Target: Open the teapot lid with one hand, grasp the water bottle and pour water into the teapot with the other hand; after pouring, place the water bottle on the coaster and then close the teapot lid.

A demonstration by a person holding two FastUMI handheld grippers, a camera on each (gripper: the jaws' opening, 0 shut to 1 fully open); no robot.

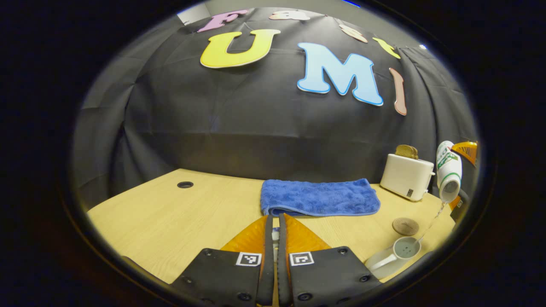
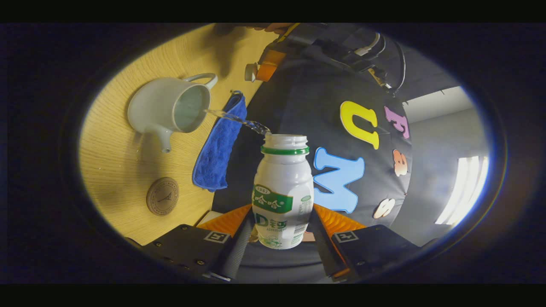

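Pouring from the tipped water bottle [image 2: 282,187], a thin stream of water [image 2: 236,120] is arcing into the open mouth of the teapot [image 2: 169,108], which is standing lidless on the wooden table [image 2: 115,157] with its spout pointing toward the coaster [image 2: 162,196]. The right gripper [image 2: 281,232] is clamping the bottle low on its body, one finger pressing on each side, the bottle's uncapped neck pointing away from the camera. In the left gripper view the same bottle [image 1: 448,169] is hanging neck-down at the far right, water [image 1: 431,224] falling to the teapot [image 1: 394,255] below it, and the round brown coaster [image 1: 405,226] is lying bare just beside the pot.

The left gripper [image 1: 276,238] is hovering above the table [image 1: 170,221] with its fingers nearly together around something small and pale; only a sliver is showing in the gap, so whether that is the lid is hard to tell. In the right gripper view that gripper [image 2: 266,70] is showing farther off with a small pale round piece at its tip, looking like the teapot lid [image 2: 250,72].

A folded blue towel [image 1: 319,197] is lying at the back of the table, beyond the teapot. A white toaster [image 1: 406,176] with bread in its slot is standing to the towel's right, near the bottle.
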